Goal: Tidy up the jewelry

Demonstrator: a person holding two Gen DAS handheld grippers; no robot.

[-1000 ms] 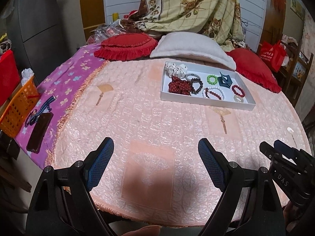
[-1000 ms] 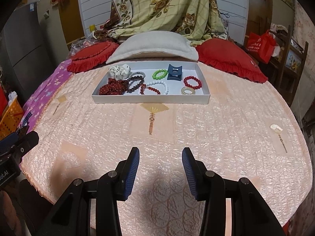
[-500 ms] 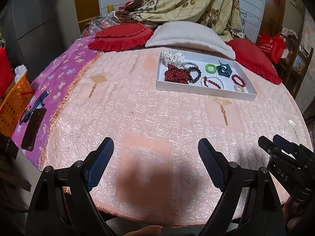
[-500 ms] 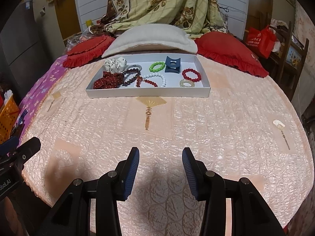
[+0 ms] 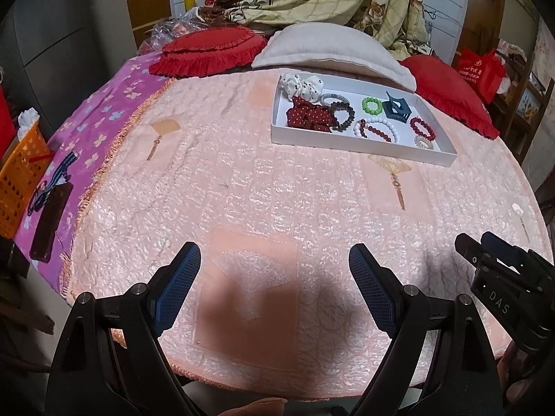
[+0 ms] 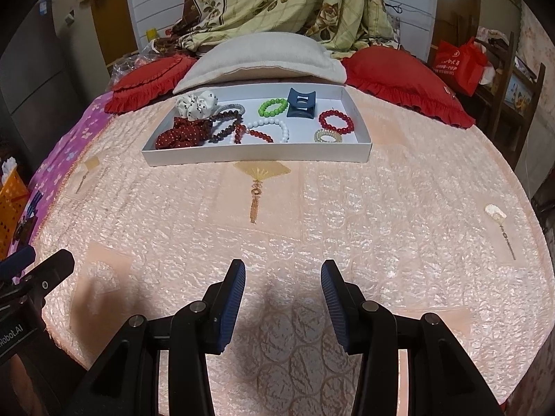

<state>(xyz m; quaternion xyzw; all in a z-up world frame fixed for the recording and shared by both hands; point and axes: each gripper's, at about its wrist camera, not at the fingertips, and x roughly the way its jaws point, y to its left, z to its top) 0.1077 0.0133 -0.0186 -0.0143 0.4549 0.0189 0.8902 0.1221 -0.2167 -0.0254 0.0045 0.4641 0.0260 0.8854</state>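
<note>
A white tray (image 6: 256, 154) lies on the pink quilted bed, far ahead of both grippers; it also shows in the left wrist view (image 5: 360, 145). In it lie a white dotted scrunchie (image 6: 196, 104), a red dotted scrunchie (image 6: 180, 135), a dark bead bracelet (image 6: 225, 126), a green bracelet (image 6: 273, 107), a blue hair claw (image 6: 301, 103), a red bracelet (image 6: 335, 122) and a white-and-red bracelet (image 6: 269, 131). My left gripper (image 5: 274, 289) is open wide and empty. My right gripper (image 6: 282, 303) is open and empty. Both hover over the near part of the bed.
Red cushions (image 6: 399, 76) and a grey pillow (image 6: 260, 55) lie behind the tray, with a floral blanket (image 6: 288, 0) above. An orange basket (image 5: 20, 173) and a dark flat object (image 5: 48, 218) sit at the left edge on the purple cover.
Both grippers have moved forward a little toward the tray, which looks larger and nearer. Both stay open and empty.
</note>
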